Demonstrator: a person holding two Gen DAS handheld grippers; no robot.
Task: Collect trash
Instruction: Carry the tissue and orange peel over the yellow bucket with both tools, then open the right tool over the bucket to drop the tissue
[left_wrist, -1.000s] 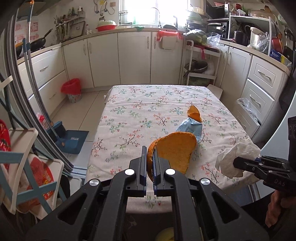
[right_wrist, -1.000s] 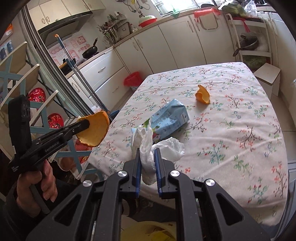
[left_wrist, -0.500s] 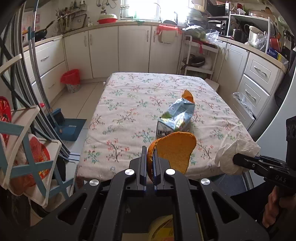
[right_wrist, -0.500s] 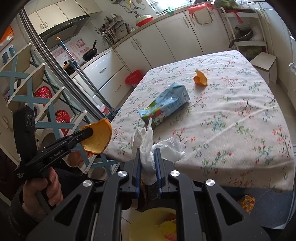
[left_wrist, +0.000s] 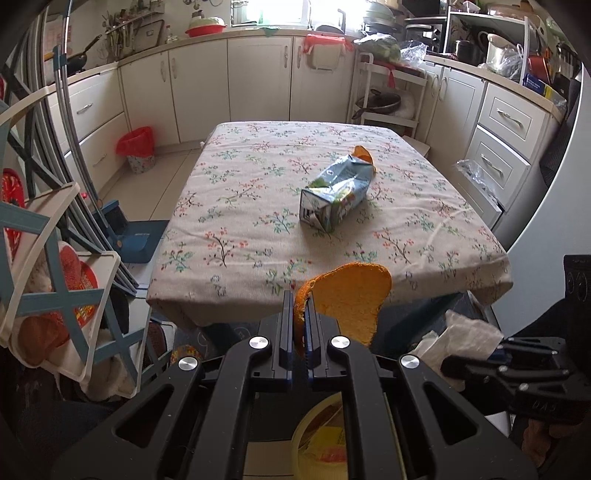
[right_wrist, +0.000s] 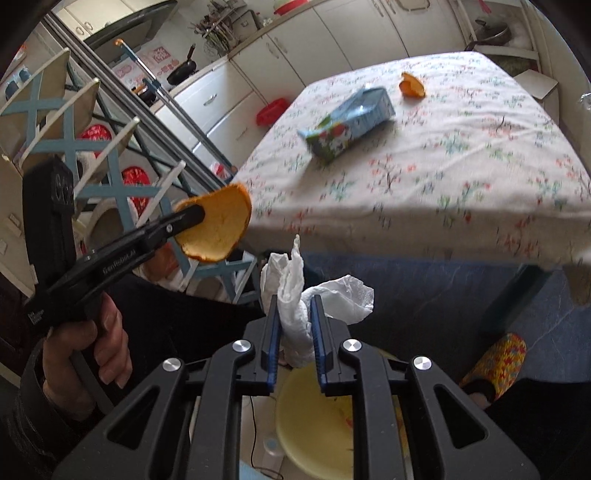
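My left gripper (left_wrist: 298, 314) is shut on a large orange peel (left_wrist: 349, 301), held in front of the table's near edge; the peel also shows in the right wrist view (right_wrist: 218, 227). My right gripper (right_wrist: 293, 314) holds a crumpled white tissue (right_wrist: 295, 295) between its jaws, which have widened slightly; the tissue also shows in the left wrist view (left_wrist: 458, 341). Both grippers are above a yellow bin (right_wrist: 314, 424), also partly visible in the left wrist view (left_wrist: 321, 439). A blue milk carton (left_wrist: 336, 192) lies on the floral table (left_wrist: 240, 221), with a small orange peel (left_wrist: 364, 153) behind it.
A chair rack with blue cross braces (left_wrist: 44, 266) stands to the left. A blue dustpan (left_wrist: 125, 236) and a red-lined waste basket (left_wrist: 138, 151) are on the floor at left. Cabinets (left_wrist: 506, 129) line the right and back. A patterned slipper (right_wrist: 495, 365) is under the table.
Both grippers have pulled back from the table and lowered over the yellow bin, carrying the peel and the tissue. The right jaws have spread a little around the tissue.
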